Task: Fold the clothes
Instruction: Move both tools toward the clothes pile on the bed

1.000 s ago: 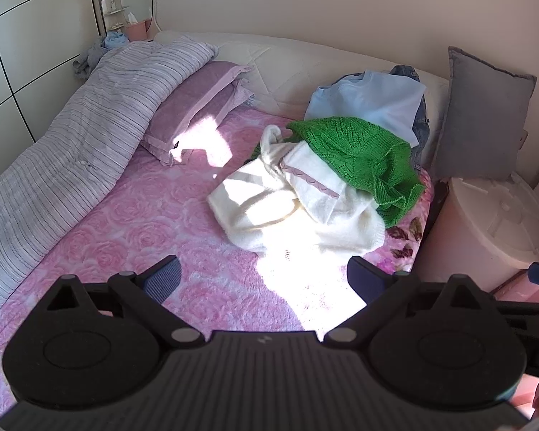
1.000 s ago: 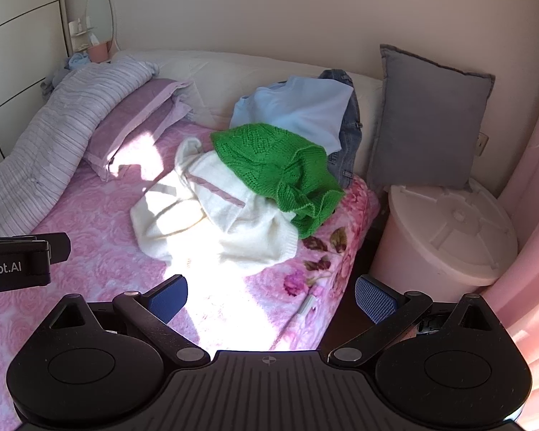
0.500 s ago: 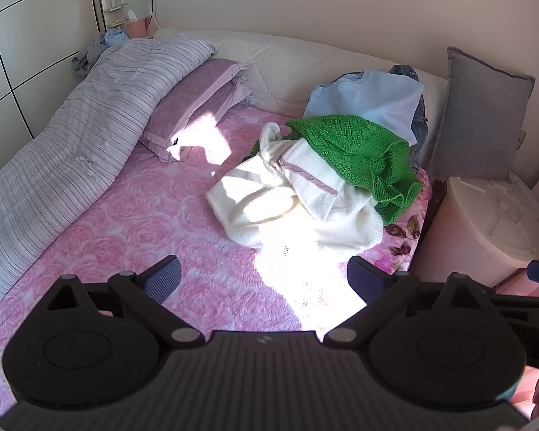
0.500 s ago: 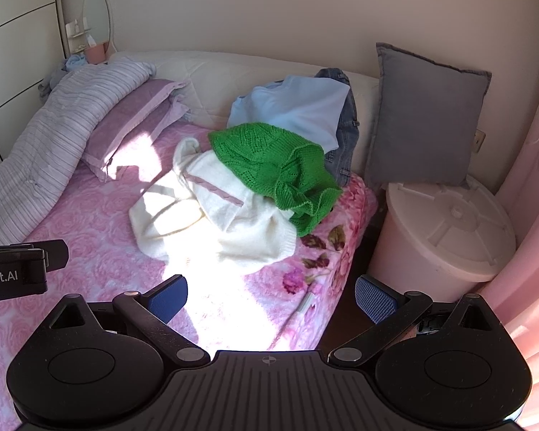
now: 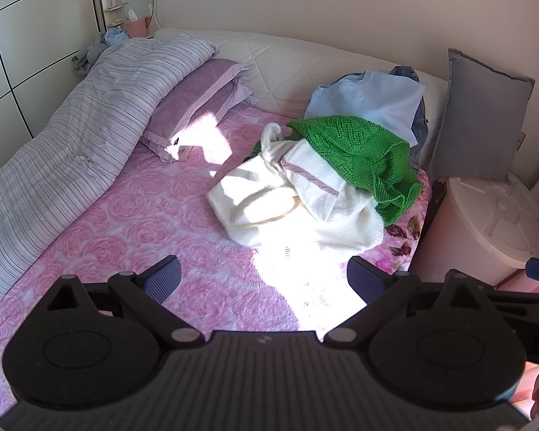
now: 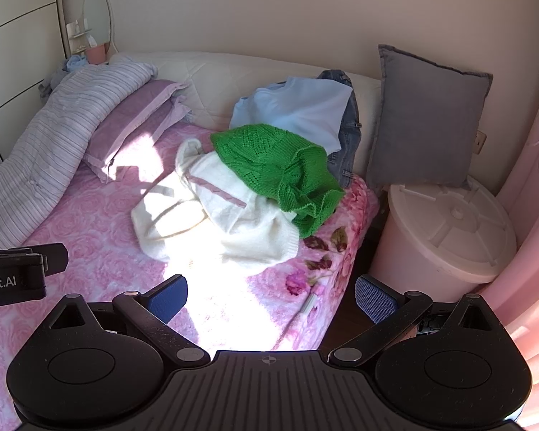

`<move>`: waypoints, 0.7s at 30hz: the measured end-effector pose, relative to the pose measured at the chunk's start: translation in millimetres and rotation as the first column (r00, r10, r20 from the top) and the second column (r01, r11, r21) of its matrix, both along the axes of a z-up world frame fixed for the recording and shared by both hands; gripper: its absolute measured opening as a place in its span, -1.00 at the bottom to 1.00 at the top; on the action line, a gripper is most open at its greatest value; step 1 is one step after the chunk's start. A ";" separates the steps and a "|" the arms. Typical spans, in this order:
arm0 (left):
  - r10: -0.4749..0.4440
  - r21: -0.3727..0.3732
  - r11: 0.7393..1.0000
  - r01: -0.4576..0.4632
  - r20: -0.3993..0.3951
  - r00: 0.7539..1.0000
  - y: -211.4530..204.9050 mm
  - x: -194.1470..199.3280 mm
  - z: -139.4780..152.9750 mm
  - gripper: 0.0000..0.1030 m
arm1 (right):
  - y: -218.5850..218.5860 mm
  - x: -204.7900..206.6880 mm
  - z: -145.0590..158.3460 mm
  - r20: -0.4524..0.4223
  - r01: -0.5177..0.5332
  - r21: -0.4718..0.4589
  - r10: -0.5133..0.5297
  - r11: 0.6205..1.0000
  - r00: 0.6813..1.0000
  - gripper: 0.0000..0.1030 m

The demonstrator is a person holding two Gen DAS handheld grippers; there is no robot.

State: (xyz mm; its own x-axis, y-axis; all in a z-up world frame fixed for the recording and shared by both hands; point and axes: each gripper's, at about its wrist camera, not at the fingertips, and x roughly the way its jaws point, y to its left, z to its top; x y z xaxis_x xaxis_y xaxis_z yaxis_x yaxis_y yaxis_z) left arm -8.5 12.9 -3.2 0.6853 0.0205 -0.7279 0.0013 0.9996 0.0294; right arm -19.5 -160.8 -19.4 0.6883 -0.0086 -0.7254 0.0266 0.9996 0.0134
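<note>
A bed point(image 5: 154, 237) fills most of both views, covered in a plush pink blanket embossed with roses. Along its left side in the frame lies a long, bulky grey-striped duvet point(image 5: 72, 136), with flat mauve pillows point(image 5: 194, 104) beside it against a quilted cream headboard point(image 5: 287, 68). At right of the frame a squarish grey cushion point(image 6: 427, 122) with a frayed edge leans on the wall above a round pink bin point(image 6: 442, 237) with a ribbed cream lid.

The clothes sit in a loose heap in the centre-right of the frame, near the bed's edge: a fuzzy cream sweater point(image 5: 294, 201) with a mauve trim strip lies crumpled in a sunlit patch; a chunky open-knit green sweater point(image 5: 363, 151) overlaps its upper right; behind these, a smooth pale-blue top point(image 5: 373, 104) rests over denim jeans point(image 6: 348, 133).

The left gripper point(image 5: 264, 276) hovers low in the frame, jaws spread wide and empty. The right gripper point(image 6: 271, 294) likewise has its blue ridged jaws apart, holding nothing, well short of the heap.
</note>
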 end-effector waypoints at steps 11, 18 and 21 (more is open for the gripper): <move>-0.003 -0.010 1.000 0.003 0.001 1.000 5.9 -1.6 2.0 0.90 | 5.7 -0.7 0.7 0.002 0.006 -0.006 -0.006 1.000 1.000 0.99; -0.010 -0.012 1.000 0.010 -0.003 1.000 8.7 -1.3 2.2 0.90 | 8.8 0.1 0.3 0.000 0.012 -0.006 -0.012 1.000 1.000 0.99; -0.009 -0.012 1.000 0.009 -0.003 1.000 10.2 -0.9 1.7 0.90 | 9.8 0.7 0.1 -0.003 0.016 -0.004 -0.016 1.000 1.000 0.99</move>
